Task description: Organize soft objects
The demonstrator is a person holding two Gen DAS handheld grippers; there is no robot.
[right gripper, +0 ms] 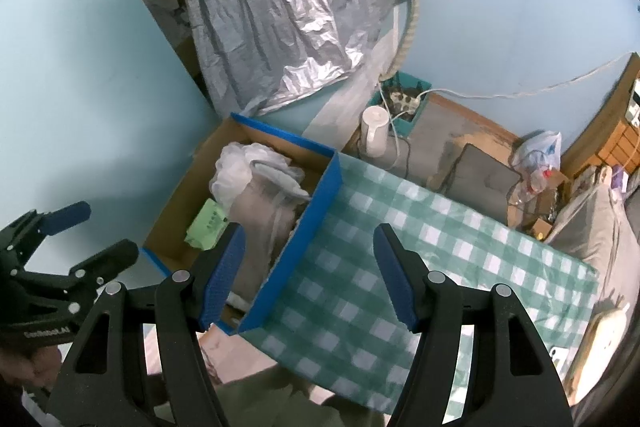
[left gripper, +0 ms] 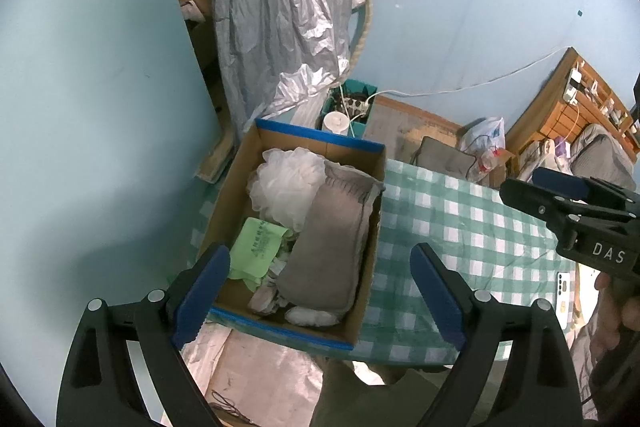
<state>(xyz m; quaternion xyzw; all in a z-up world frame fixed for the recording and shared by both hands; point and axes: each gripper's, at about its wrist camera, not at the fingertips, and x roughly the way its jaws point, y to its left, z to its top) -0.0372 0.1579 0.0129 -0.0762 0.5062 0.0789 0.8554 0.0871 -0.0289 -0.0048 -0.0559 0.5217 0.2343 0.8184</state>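
Note:
A blue-edged cardboard box (left gripper: 362, 267) stands at the left end of a green checked tablecloth (left gripper: 448, 227). Inside lie a grey knitted piece (left gripper: 328, 243), a white mesh sponge (left gripper: 286, 183), a green cloth (left gripper: 258, 247) and small white items (left gripper: 312, 315). My left gripper (left gripper: 320, 291) is open and empty above the box's near end. My right gripper (right gripper: 308, 275) is open and empty above the box's right wall (right gripper: 304, 239). The right view shows the box, the sponge (right gripper: 232, 175), the grey piece (right gripper: 256, 223) and the green cloth (right gripper: 208, 223).
The light blue wall (left gripper: 80, 107) is close on the left. A silver cover (left gripper: 280, 7) hangs behind the box. On the floor beyond are a white jug (right gripper: 376, 131), a teal crate with cables (right gripper: 404, 103) and a plastic bag (right gripper: 536, 151). A phone (left gripper: 566, 295) lies at the table's right.

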